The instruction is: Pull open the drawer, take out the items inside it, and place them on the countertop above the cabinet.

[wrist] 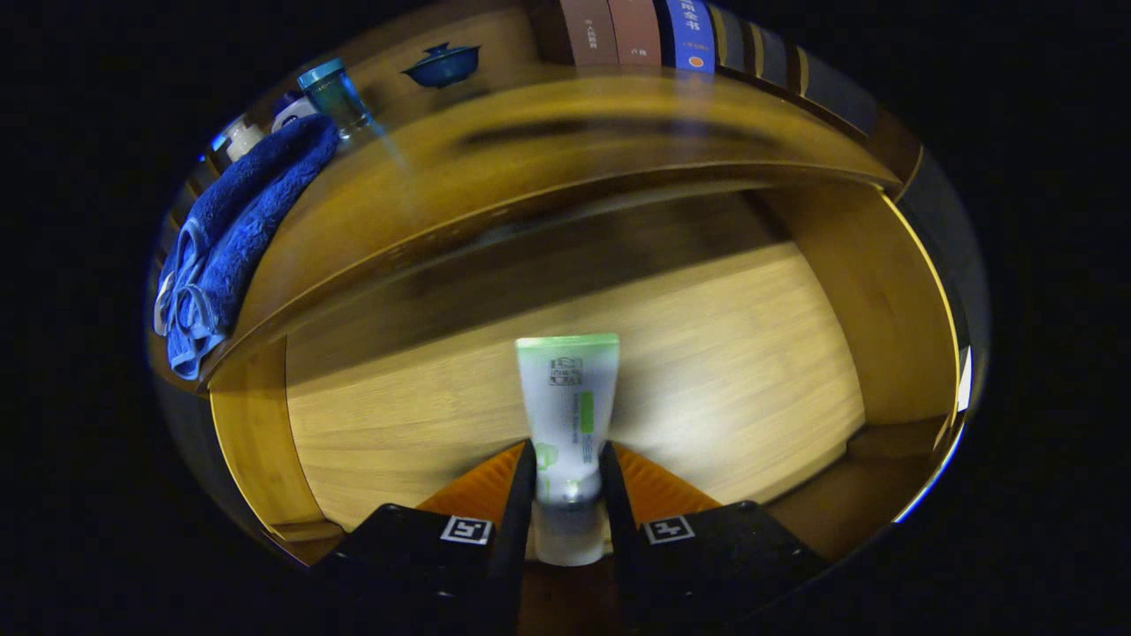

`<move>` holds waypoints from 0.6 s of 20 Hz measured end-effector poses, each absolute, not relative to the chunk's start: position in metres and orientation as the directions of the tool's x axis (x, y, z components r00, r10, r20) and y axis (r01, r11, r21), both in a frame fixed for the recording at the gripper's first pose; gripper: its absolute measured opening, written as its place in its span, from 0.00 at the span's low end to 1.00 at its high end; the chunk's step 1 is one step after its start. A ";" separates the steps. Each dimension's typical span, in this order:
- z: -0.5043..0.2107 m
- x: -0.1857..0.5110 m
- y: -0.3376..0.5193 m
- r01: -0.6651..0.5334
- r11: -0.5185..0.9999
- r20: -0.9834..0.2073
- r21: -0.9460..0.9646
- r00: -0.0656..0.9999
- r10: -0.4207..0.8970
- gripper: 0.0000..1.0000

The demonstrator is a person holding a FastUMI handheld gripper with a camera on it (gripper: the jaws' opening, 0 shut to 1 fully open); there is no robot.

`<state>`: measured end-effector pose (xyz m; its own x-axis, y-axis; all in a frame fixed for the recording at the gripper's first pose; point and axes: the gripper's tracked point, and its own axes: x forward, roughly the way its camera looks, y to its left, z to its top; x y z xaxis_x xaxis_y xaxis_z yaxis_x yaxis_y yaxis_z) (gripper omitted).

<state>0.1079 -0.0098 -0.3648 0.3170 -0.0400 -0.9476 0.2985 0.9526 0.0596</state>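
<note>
A white tube with a green end point(567, 397) stands up between the two fingers of my gripper point(568, 473), which is shut on its lower part near the cap. Behind and below the tube lies the open wooden drawer point(751, 353), its pale floor bare around the tube. The wooden countertop point(548, 150) arches above the drawer. Whether the tube touches the drawer floor I cannot tell.
A blue towel point(234, 234) hangs over the countertop's left end. Beside it stand a teal-lidded jar point(336, 93), small white containers point(243, 137) and a blue lidded bowl point(442, 64). Books point(654, 31) line the back. Drawer side walls point(901, 309) flank the tube.
</note>
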 end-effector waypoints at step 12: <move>-0.298 0.106 -0.010 0.253 0.967 -0.899 -0.013 0.421 -0.123 0.27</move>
<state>0.1062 -0.0096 -0.2977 0.4214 -0.1225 -0.8985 0.2531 0.9673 -0.0132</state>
